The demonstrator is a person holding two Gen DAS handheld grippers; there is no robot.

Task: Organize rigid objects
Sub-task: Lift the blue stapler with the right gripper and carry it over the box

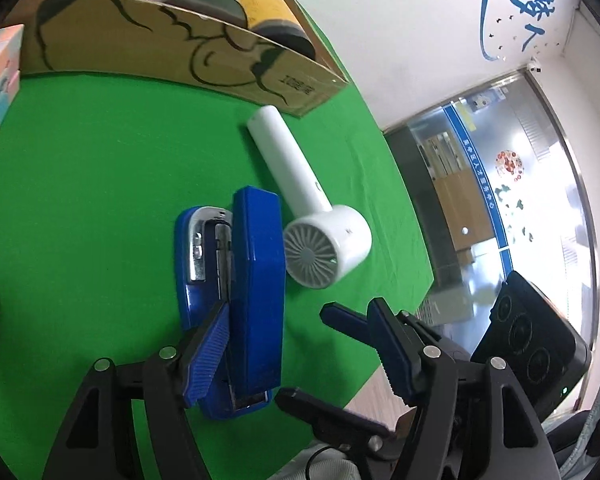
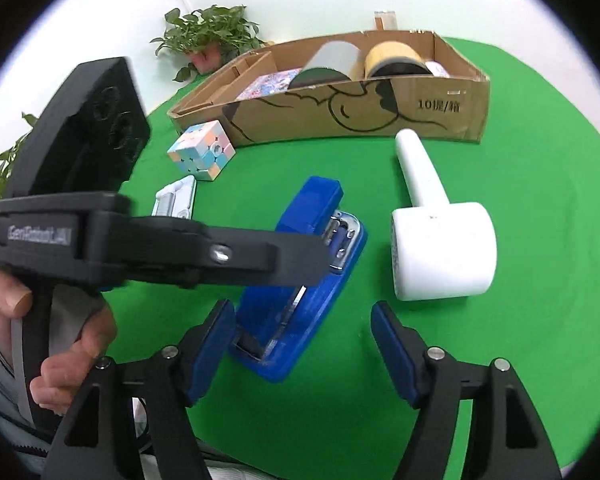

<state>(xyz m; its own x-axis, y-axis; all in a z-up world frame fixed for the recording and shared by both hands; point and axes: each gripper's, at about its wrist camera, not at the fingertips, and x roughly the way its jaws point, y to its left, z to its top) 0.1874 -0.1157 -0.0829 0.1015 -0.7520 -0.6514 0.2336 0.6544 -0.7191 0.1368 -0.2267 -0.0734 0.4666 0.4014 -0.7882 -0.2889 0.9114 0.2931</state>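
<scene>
Two grippers we hold over the green cloth [image 2: 520, 340]: our left gripper [image 1: 296, 344] stands spread around the blue stapler [image 1: 256, 280], its left pad against the stapler's side, and our right gripper [image 2: 304, 344] is spread just above it. A white hair dryer [image 2: 440, 240] lies beside, near the cardboard box [image 2: 340, 116]

The right tongs [image 2: 304, 344] gape over the blue stapler [image 2: 300, 292], beside the white hair dryer [image 2: 440, 240].
</scene>
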